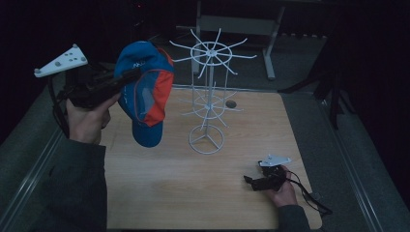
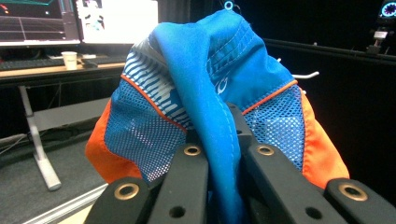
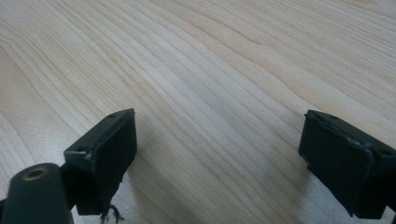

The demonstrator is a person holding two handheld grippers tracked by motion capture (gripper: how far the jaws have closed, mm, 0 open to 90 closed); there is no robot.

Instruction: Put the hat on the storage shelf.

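- Cap [image 1: 145,92] blue with orange and mesh panels, held up in the air over the left part of the table [image 1: 159,193], brim hanging down, not touching the wood
- Left gripper [image 1: 130,75] clamped on the cap: in the left gripper view a fold of blue fabric [image 2: 205,140] sits pinched between the two black jaws, which stand narrow and close together
- Left hand [image 1: 89,113] raised well above the tabletop, grey three-cornered plate [image 1: 60,62] on top of the gripper
- Rack [image 1: 209,96] of white wire stands upright mid-table, just right of the cap: round base ring, central post, two tiers of radiating prongs
- Top-tier prongs [image 1: 186,48] on the near-left side point towards the cap and lie between it and the post; cap and rack look close, whether they touch I cannot tell
- Small dark round spot [image 1: 231,103] on the table behind the rack, too small to make out
- Right gripper [image 1: 252,181] low at the front right of the table, held in the right hand [image 1: 283,191], well apart from cap and rack, cable [image 1: 309,195] trailing off to the right
- Right gripper view: jaws spread wide, bare wood grain between them
- Background in the left gripper view: desk with monitors [image 2: 116,21] and a paper cup [image 2: 69,59], grey table leg [image 2: 39,149] on the floor
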